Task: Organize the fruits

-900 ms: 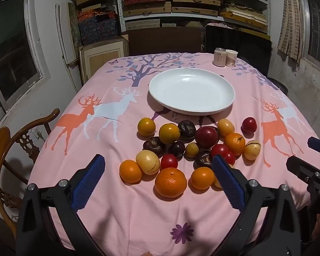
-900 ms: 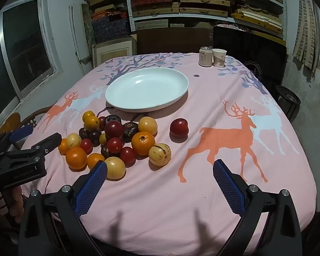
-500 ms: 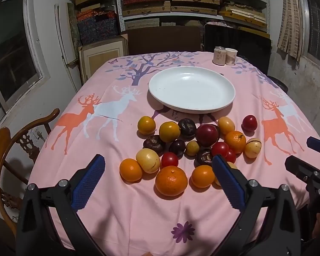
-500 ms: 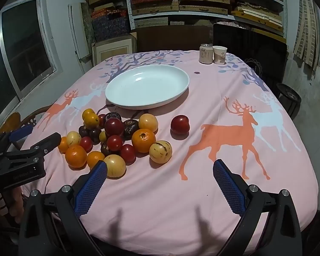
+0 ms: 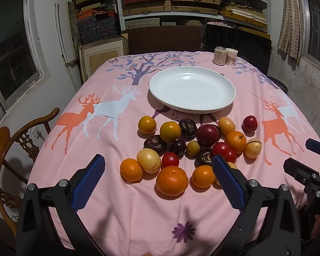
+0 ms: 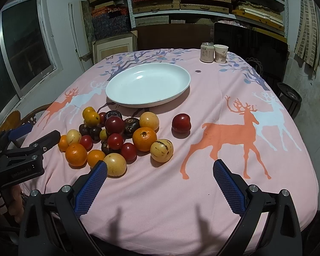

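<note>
A heap of fruits [image 5: 194, 149] is spread on the bench [image 5: 117, 213], which is covered by a pink cloth printed with deer. The heap lies just in front of a white plate [image 5: 192, 89] in which nothing is held. One red plum [image 6: 181, 122] is set slightly apart on the right side of the heap. A large orange [image 5: 172, 180] is seen nearest the left hand-held gripper [image 5: 157, 183], whose blue pads are spread wide with nothing between them. The right hand-held gripper [image 6: 160, 188] is likewise held wide apart above bare cloth. A can [image 5: 220, 56] and a paper cup [image 5: 231, 57] are placed side by side at the far edge.
</note>
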